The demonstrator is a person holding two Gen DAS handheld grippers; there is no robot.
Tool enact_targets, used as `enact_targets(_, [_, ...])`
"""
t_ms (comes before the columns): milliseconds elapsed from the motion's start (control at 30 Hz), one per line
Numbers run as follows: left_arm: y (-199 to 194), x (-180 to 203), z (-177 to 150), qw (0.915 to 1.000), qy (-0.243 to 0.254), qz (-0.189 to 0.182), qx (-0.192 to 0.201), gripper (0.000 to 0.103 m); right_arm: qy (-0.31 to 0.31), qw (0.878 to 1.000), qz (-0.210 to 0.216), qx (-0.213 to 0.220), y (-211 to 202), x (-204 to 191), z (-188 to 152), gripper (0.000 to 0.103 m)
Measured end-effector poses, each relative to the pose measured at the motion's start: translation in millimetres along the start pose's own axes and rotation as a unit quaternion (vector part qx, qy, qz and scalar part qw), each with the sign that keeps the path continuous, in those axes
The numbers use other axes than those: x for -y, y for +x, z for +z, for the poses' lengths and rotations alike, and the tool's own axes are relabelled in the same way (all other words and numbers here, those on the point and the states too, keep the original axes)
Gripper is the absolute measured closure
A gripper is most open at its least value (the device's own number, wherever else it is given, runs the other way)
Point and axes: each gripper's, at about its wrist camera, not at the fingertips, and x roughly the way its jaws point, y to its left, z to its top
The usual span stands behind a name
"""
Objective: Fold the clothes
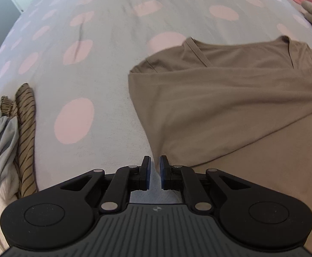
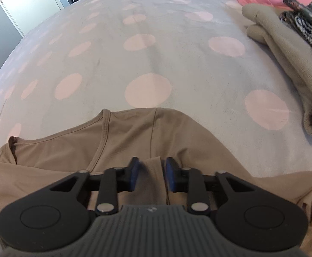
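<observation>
Left gripper (image 1: 155, 172), jaws narrowly parted, holds nothing, sits at the left edge of the tan V-neck top (image 1: 230, 98). Right gripper (image 2: 151, 176), jaws wider apart, straddles a raised fold of the top, not clamped. The top lies on the dotted bedspread (image 2: 147, 64), one sleeve folded across. Risk: closing on too little cloth slips and undoes the fold.
</observation>
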Motion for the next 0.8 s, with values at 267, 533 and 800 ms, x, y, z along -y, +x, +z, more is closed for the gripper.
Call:
enact_targets(267, [-5.8, -7.4, -0.7, 1.0, -0.003, -0.002, -0.004, 0.097, -0.015, 0.998, -0.046, 0.028, 4.4, 0.3, 9.1, 0.094])
enact_targets(533, [-18.4, -16.8, -3.2, 0.9999, -0.013, -0.002, 0.0, 0.097, -0.003, 0.996, -0.076, 0.048, -29.3, 26.2, 5.7, 0.069])
enact_targets(800, [-44.2, -24.3, -12.1, 0.9994, -0.012, -0.007, 0.033, 0.097, 0.007, 0.989, -0.135, 0.058, -66.6, 78.0, -20.6, 0.054])
